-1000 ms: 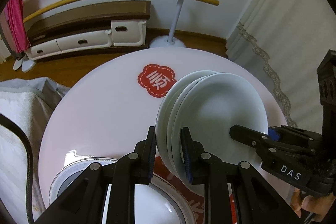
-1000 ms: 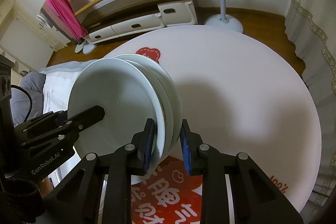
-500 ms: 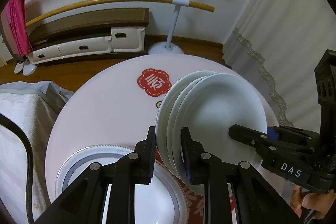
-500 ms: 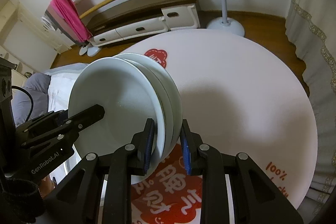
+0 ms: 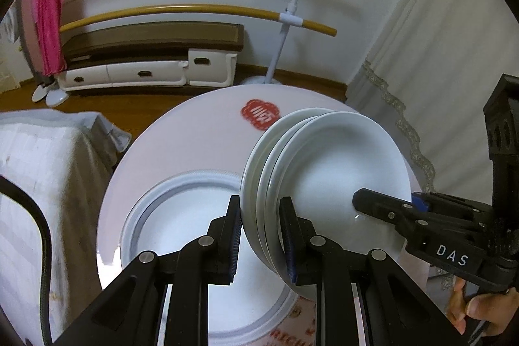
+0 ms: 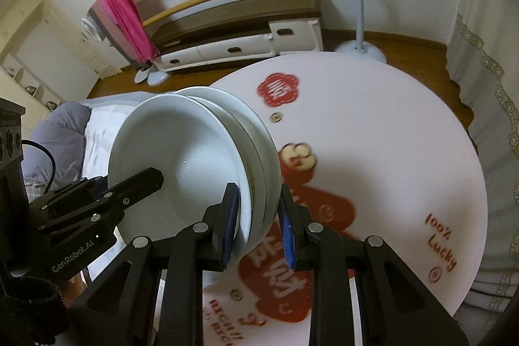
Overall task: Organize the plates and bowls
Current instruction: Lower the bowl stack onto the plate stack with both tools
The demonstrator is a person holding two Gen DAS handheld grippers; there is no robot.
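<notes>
Plates clamped edgewise between left gripper, right gripper

Round pink table w/ red sticker pics & red words on top. One big white plate w/ a gray ring lies flat on it, near the edge.

Glossy white ceramic plates; smooth matt table
</notes>
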